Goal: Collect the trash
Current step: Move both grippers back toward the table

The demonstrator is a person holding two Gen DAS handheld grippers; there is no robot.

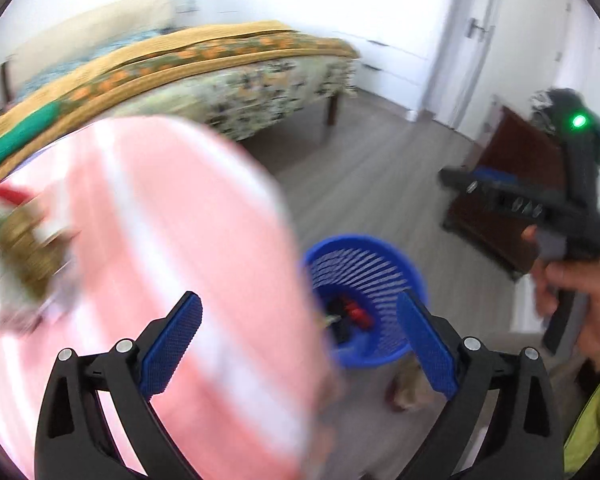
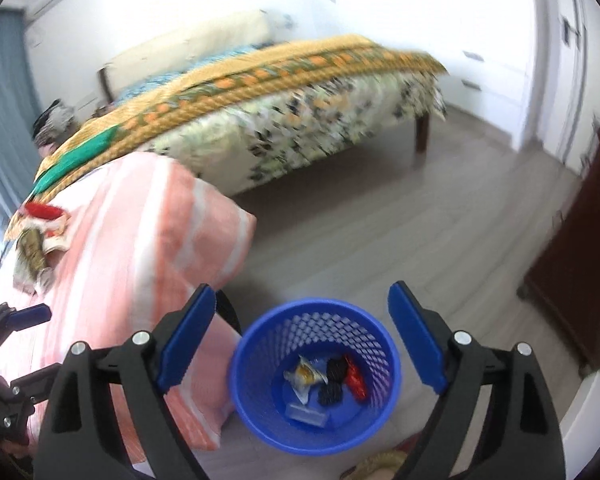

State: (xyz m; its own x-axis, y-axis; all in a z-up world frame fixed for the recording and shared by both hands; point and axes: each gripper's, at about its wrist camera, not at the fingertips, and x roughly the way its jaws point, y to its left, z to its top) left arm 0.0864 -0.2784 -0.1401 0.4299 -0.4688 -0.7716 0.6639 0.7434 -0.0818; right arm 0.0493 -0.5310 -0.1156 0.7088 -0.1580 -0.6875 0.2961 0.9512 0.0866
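A blue mesh basket (image 2: 236,364) stands on the floor with yellow, black and red wrappers (image 2: 332,380) in its bottom. My right gripper (image 2: 300,344) hangs open above it with nothing between its pads. More wrappers (image 2: 40,236) lie on a pink striped cushion (image 2: 148,240) to the left. In the left wrist view my left gripper (image 1: 300,344) is open and empty, between the blurred cushion (image 1: 160,240) and the basket (image 1: 364,272). The wrappers (image 1: 24,248) lie far left. The right gripper (image 1: 500,196), in a hand (image 1: 572,292), shows at the right.
A bed (image 2: 260,120) with an orange patterned cover stands behind the cushion. A dark wooden cabinet (image 2: 572,280) is at the right, white doors beyond it. A brownish thing (image 2: 380,464) lies on the grey floor (image 2: 380,220) beside the basket.
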